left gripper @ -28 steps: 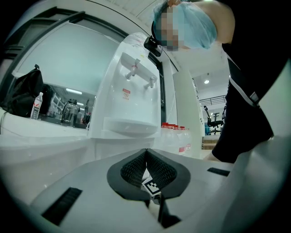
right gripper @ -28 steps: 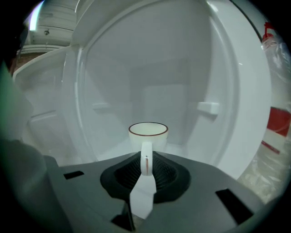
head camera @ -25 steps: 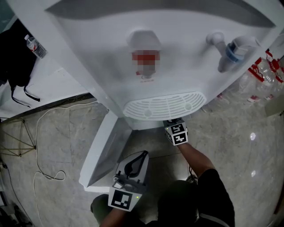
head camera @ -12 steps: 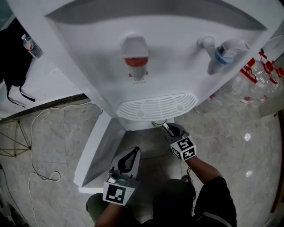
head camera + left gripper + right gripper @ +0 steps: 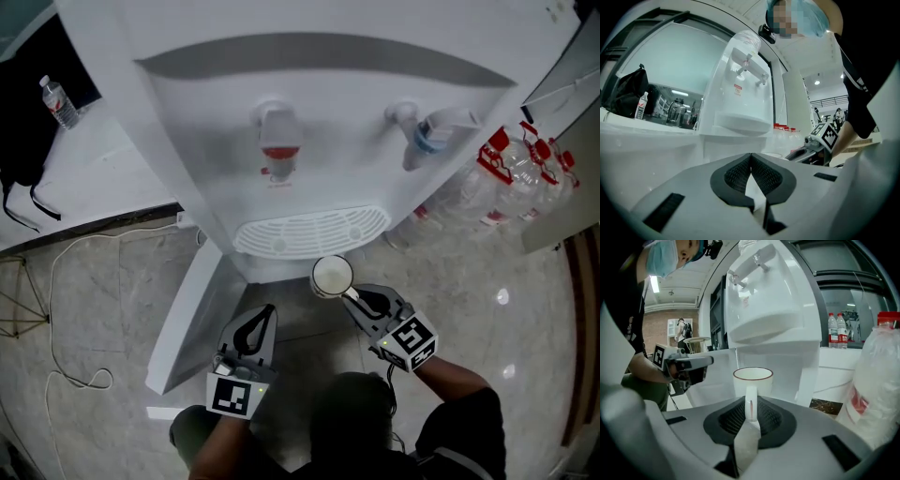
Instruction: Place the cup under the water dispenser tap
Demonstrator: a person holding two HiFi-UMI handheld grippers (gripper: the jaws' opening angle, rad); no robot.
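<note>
The right gripper (image 5: 349,293) held the cup (image 5: 331,276) by its handle (image 5: 750,401). Its fingers (image 5: 729,420) were pinched nearly together on that thin loop. The cup sat upright, mouth up, just in front of the dispenser (image 5: 328,103). It seemed lower than the tray (image 5: 309,232) and was not yet under either tap. The left gripper (image 5: 262,319) hovered beside it with nothing in it, its fingers closed tip to tip.

A grip on the handle alone would likely let the cup swing or tip, so the carry called for a slow, level wrist. The cup needed to clear the tray's front lip before going in, or its base could catch there. The task did not say which tap. The red tap (image 5: 278,150) and the blue tap (image 5: 427,136) stood well apart, so one had to be chosen early. The mouth should be centred beneath that spout and the base set flat on the grille before the fingers let go.
</note>
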